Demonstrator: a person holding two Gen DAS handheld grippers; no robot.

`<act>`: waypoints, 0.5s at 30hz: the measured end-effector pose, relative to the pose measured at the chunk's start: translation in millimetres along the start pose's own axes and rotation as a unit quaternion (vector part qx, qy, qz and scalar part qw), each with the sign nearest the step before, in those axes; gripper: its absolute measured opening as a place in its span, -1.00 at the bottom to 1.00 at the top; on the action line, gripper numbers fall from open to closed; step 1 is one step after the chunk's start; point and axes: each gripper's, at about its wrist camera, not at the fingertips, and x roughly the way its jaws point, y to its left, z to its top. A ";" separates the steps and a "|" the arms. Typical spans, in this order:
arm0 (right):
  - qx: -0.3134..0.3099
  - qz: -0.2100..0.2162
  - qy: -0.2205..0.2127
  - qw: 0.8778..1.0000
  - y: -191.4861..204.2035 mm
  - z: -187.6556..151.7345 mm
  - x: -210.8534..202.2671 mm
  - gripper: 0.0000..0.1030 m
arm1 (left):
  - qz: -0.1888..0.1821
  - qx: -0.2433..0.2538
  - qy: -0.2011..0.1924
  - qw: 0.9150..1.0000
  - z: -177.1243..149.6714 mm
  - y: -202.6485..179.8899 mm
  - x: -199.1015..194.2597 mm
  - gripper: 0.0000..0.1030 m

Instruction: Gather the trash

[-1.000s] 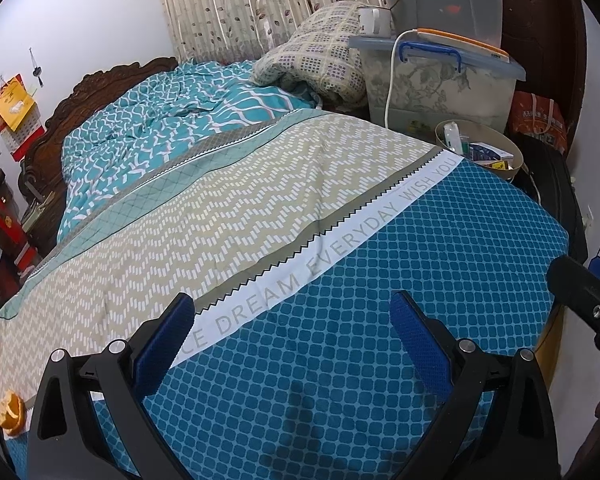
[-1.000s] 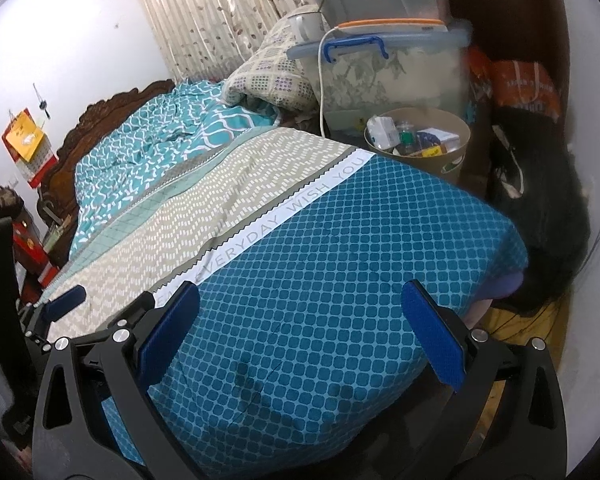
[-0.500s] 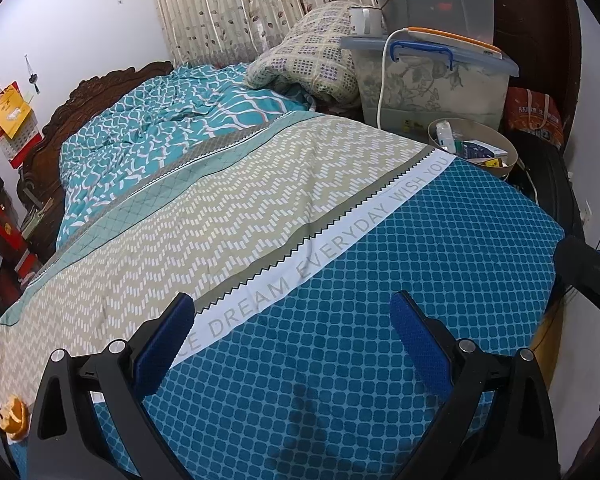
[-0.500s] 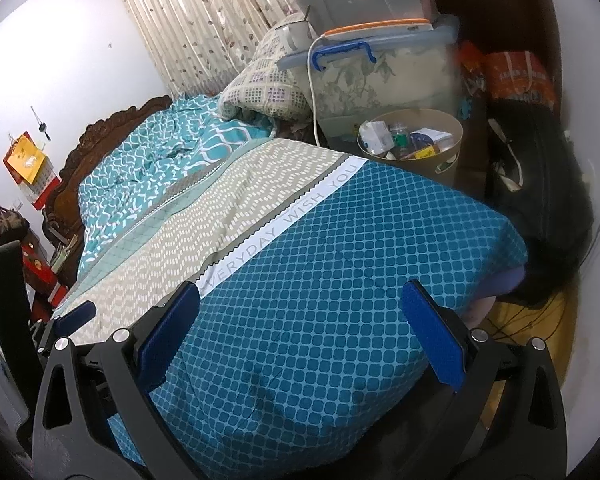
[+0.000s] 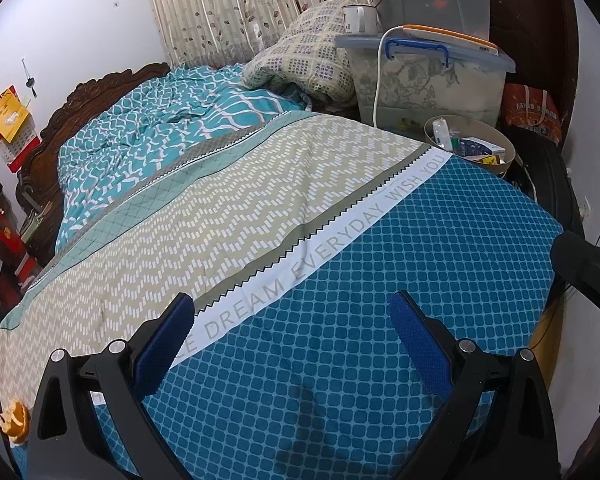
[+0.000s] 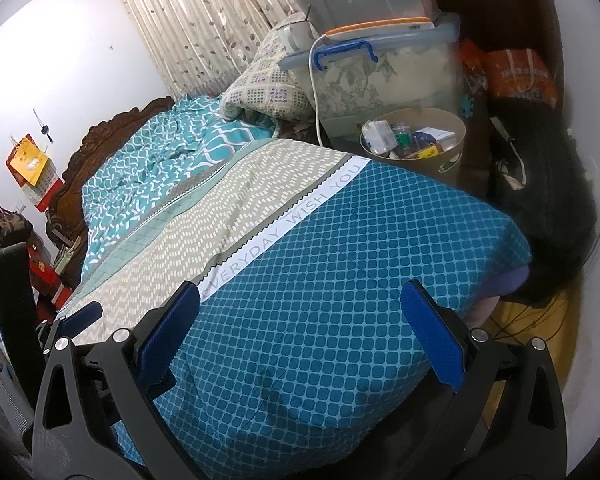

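Beside the bed, a tan bin holds packets; both grippers' fingers spread.

left tongs agape, right tongs agape

a: what sort of place is this?
b: a bedroom in a home. a bed with a carved wooden headboard fills it, with a patterned bedspread on it.
a: anything else?
b: leaf-print curtains, a folded quilt, plastic storage boxes and a round bin of litter beside the bed.
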 end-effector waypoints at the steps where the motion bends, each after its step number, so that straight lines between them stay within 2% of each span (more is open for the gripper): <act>1: 0.000 0.000 0.000 1.000 0.0 0.0 0.0 0.93 | 0.000 0.000 0.001 1.000 -0.1 0.1 0.7 0.83; 15: -0.005 0.001 -0.004 1.000 2.9 0.1 -0.1 0.93 | 0.001 -0.002 0.002 1.000 -4.1 4.9 4.4 0.83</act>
